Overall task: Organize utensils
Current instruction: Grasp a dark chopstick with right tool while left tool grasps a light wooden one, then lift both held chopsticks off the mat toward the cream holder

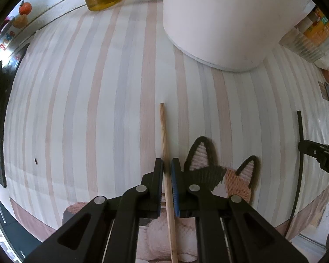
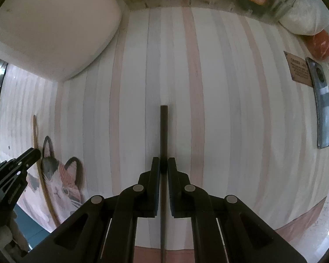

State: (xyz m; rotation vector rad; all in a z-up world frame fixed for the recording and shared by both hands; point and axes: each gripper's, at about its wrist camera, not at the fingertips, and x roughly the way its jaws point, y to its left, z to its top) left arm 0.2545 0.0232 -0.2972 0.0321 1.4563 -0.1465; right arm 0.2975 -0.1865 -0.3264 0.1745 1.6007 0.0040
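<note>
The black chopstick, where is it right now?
The right gripper is shut on the black chopstick, above the striped table. In the left wrist view it shows at far right, beyond the cat mat.

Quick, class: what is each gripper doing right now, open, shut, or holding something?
Left gripper: shut on the wooden chopstick.
Right gripper: shut on the black chopstick.
</note>
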